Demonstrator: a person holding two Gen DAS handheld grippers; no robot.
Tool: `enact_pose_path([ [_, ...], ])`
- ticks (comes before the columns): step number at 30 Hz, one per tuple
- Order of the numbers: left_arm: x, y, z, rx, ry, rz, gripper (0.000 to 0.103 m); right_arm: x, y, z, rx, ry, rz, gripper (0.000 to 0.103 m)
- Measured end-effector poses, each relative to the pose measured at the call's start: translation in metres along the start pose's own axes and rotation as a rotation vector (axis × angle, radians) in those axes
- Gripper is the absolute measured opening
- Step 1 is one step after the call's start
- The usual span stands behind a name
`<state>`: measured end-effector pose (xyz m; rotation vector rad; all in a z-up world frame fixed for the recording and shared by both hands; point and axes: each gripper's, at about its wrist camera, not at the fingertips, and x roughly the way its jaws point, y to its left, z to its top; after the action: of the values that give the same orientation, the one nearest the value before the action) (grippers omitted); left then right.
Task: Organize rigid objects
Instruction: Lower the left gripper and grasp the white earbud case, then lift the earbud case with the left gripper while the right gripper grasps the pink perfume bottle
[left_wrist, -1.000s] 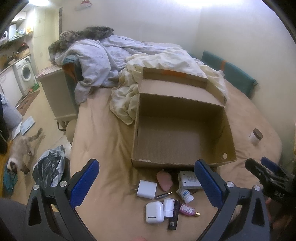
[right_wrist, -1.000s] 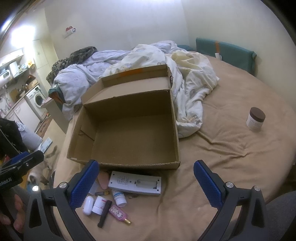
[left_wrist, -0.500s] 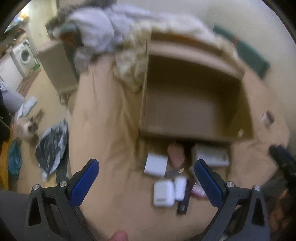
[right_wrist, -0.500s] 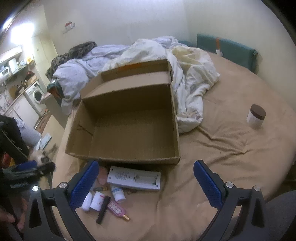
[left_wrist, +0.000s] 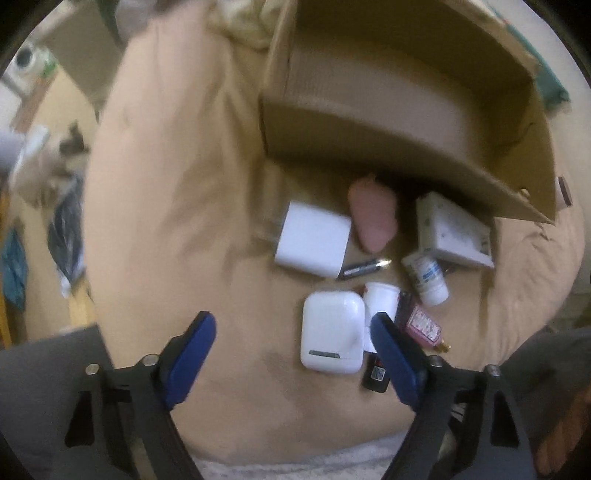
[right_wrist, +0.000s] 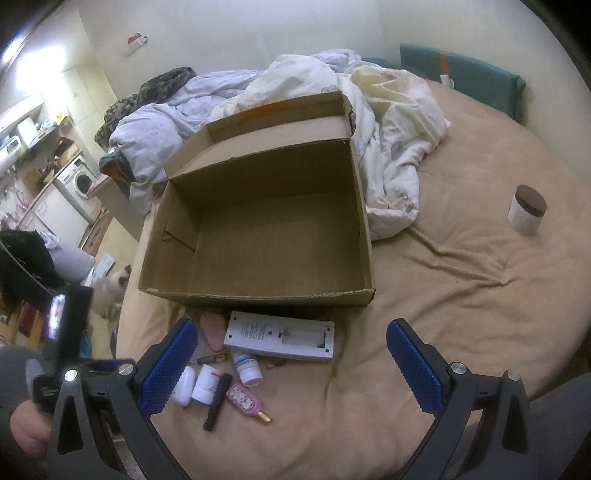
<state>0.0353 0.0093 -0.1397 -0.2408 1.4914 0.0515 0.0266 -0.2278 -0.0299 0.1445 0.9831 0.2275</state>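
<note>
An open, empty cardboard box (right_wrist: 266, 236) lies on the tan bed, also in the left wrist view (left_wrist: 406, 92). In front of it sit small items: a white earbud case (left_wrist: 330, 332), a white charger (left_wrist: 314, 240), a pink oval piece (left_wrist: 373, 214), a white flat device (right_wrist: 280, 336) (left_wrist: 454, 232), a white bottle (right_wrist: 246, 365) (left_wrist: 424, 277), a pink bottle (right_wrist: 246, 400) and a black stick (right_wrist: 217, 400). My left gripper (left_wrist: 293, 360) is open, low over the bed just left of the earbud case. My right gripper (right_wrist: 291, 369) is open above the items, holding nothing.
A brown-lidded white jar (right_wrist: 526, 208) stands on the bed at the right. Rumpled bedding (right_wrist: 369, 110) lies behind the box. A cat (right_wrist: 110, 288) is on the floor left of the bed. A washing machine (right_wrist: 83, 181) stands far left.
My left gripper has dropped down and forward toward the small items, now close over the earbud case. My right gripper has shifted slightly; the items have not moved.
</note>
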Motion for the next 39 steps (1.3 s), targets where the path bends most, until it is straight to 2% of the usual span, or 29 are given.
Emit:
enact_pose_path([
  [3,0.019,0.005,0.001,-0.046,0.07,-0.045,0.079,0.002,0.001,0.0,0.003,0.015,0.015,0.103],
  [6,0.027,0.004,0.0,-0.041,0.085,-0.042,0.078,0.002,0.003,0.0,-0.008,0.018,0.019,0.103],
  [8,0.028,0.005,0.002,-0.05,0.083,-0.05,0.068,0.002,0.004,0.0,-0.012,0.021,0.022,0.103],
  [9,0.029,0.004,0.002,-0.044,0.084,-0.05,0.054,0.002,0.004,0.0,-0.013,0.022,0.024,0.103],
  [10,0.03,0.002,0.002,-0.032,0.096,-0.054,0.046,0.002,0.003,0.0,-0.013,0.024,0.025,0.103],
  [12,0.032,-0.003,0.002,0.001,0.103,-0.041,0.039,0.003,0.002,-0.001,-0.013,0.031,0.022,0.103],
  [13,0.032,-0.006,0.002,0.017,0.1,-0.032,0.039,0.004,0.002,-0.001,-0.012,0.036,0.019,0.103],
  [18,0.018,-0.007,0.003,0.037,0.028,-0.019,0.039,0.015,0.003,-0.004,-0.043,0.083,-0.002,0.103],
  [24,-0.025,-0.008,0.004,0.055,-0.138,0.06,0.039,0.033,0.007,-0.013,-0.066,0.182,0.018,0.103],
  [26,-0.043,-0.007,0.002,0.051,-0.194,0.088,0.039,0.044,0.009,-0.017,-0.093,0.232,0.011,0.093],
  [27,-0.042,-0.009,0.003,0.049,-0.209,0.085,0.039,0.052,0.011,-0.02,-0.109,0.275,0.018,0.081],
  [28,-0.048,-0.006,0.001,0.042,-0.214,0.074,0.039,0.059,0.011,-0.024,-0.116,0.314,0.026,0.073],
  [29,-0.049,-0.006,-0.001,0.034,-0.212,0.061,0.039,0.067,0.012,-0.029,-0.126,0.359,0.031,0.07],
  [31,-0.046,-0.003,-0.002,0.028,-0.2,0.036,0.039,0.083,0.019,-0.04,-0.167,0.441,0.052,0.054],
  [37,-0.051,-0.006,-0.006,0.032,-0.215,0.02,0.039,0.106,0.057,-0.06,-0.329,0.504,0.071,0.054],
  [39,-0.051,-0.008,-0.009,0.028,-0.22,0.026,0.039,0.114,0.065,-0.063,-0.373,0.507,0.051,0.054],
])
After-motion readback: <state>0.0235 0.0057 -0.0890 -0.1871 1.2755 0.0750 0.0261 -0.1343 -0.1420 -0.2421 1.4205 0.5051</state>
